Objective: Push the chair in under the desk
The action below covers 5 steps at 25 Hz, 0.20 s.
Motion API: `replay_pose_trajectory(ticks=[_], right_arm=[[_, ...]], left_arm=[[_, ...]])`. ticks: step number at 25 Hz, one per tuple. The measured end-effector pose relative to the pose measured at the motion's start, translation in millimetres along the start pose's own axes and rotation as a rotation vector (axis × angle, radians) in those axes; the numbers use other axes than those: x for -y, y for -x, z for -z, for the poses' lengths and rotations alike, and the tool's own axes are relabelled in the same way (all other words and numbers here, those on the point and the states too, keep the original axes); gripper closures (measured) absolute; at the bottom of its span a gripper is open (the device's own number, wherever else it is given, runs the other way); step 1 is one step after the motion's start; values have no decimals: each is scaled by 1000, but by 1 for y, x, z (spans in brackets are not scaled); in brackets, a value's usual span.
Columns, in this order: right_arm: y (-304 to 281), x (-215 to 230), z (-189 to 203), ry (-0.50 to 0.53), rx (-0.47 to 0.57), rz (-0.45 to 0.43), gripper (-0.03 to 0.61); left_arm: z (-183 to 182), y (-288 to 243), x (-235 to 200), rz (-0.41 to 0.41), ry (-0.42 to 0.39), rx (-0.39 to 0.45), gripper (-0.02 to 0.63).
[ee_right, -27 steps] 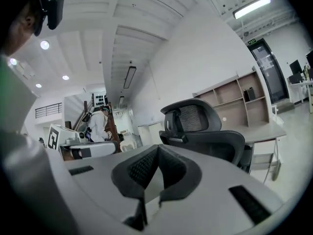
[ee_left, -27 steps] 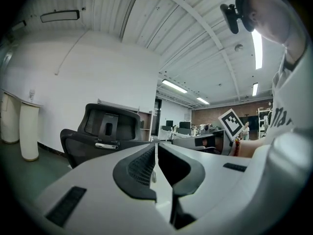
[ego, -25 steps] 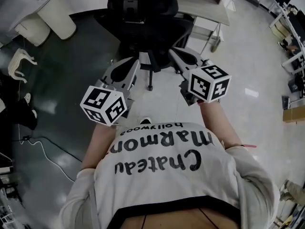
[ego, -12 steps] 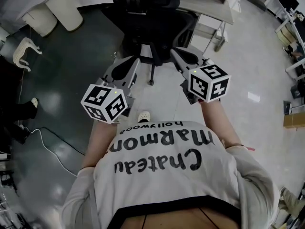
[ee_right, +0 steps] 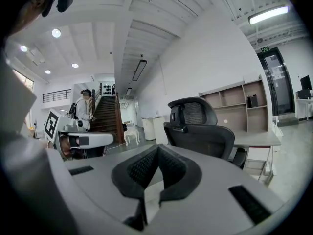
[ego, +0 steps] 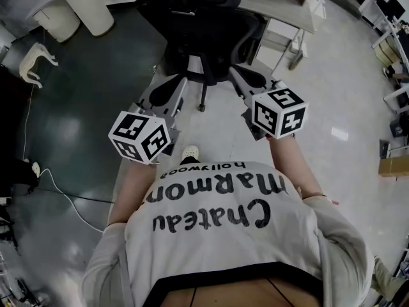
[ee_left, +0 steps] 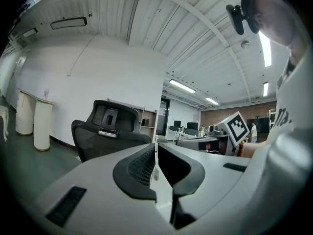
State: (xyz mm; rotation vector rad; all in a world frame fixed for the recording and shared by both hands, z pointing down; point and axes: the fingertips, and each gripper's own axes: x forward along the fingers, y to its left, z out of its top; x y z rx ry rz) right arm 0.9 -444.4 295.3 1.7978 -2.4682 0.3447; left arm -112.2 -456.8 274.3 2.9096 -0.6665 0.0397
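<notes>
A black mesh office chair with a headrest stands just ahead of me, its back turned toward me, in front of a light wooden desk. It also shows in the left gripper view as the chair and in the right gripper view as the chair. My left gripper is shut and empty, a short way behind the chair's seat on the left. My right gripper is shut and empty too, level with it on the right. Neither touches the chair.
Two white cylindrical bins stand at the far left. A small white stool and a cable lie on the dark floor to the left. A white drawer unit sits under the desk. A person stands in the distance.
The chair has drawn nearer and slid up in the head view as I step forward. Both grippers stay shut and keep their spacing.
</notes>
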Motion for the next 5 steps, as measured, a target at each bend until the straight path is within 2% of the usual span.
replay_pose_trajectory(ticks=[5], right_arm=[[6, 1, 1, 5, -2, 3, 571]], left_arm=[[2, 1, 5, -6, 2, 1, 584]])
